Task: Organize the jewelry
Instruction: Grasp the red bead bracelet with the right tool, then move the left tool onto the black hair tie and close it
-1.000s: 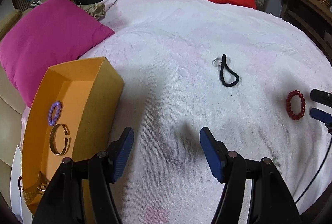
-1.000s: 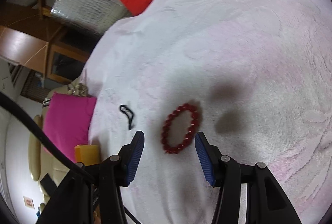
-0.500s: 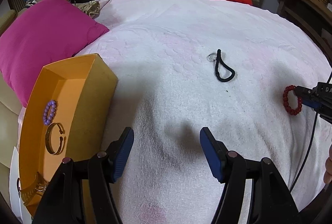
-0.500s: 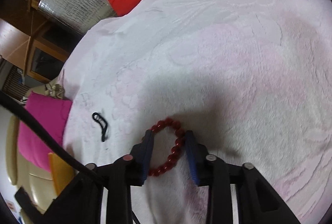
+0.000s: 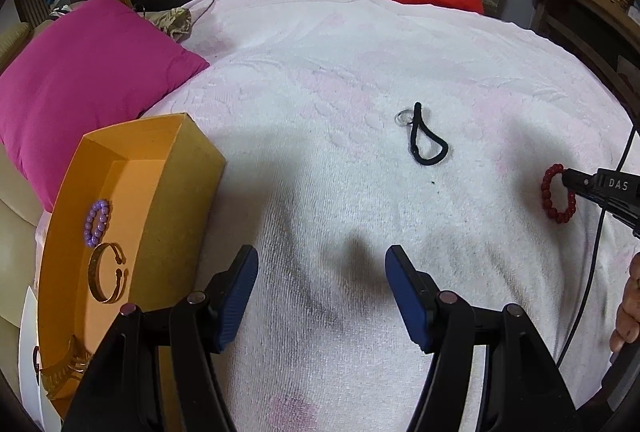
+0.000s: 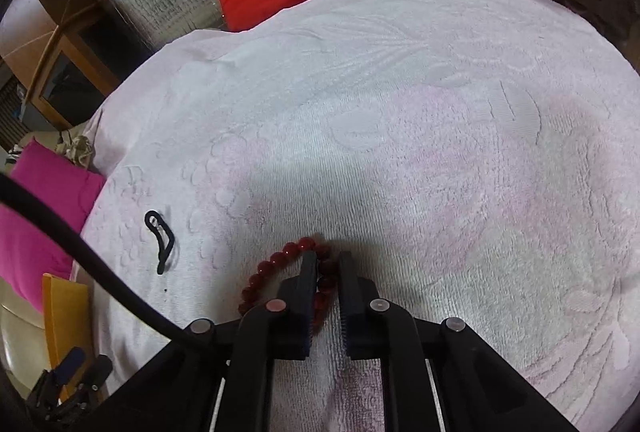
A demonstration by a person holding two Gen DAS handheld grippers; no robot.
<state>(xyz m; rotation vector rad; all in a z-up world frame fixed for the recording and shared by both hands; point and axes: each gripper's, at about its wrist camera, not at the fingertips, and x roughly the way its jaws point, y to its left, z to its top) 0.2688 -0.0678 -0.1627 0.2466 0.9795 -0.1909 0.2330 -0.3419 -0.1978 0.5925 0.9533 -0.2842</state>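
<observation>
A: Where is your right gripper (image 6: 328, 264)?
B: Near right on the towel (image 6: 400, 111), pinched onto the red bracelet's (image 6: 280, 264) right side

A: And your left gripper (image 5: 322, 272)?
B: Spread wide, holding nothing, above towel beside the box (image 5: 176, 199) at near left

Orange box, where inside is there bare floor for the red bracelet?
The orange box has bare floor at its far end, beyond the purple bead bracelet. Nearer, that bracelet, the gold cuff and the gold watch band crowd it. The right gripper pinches the red bracelet.
</observation>
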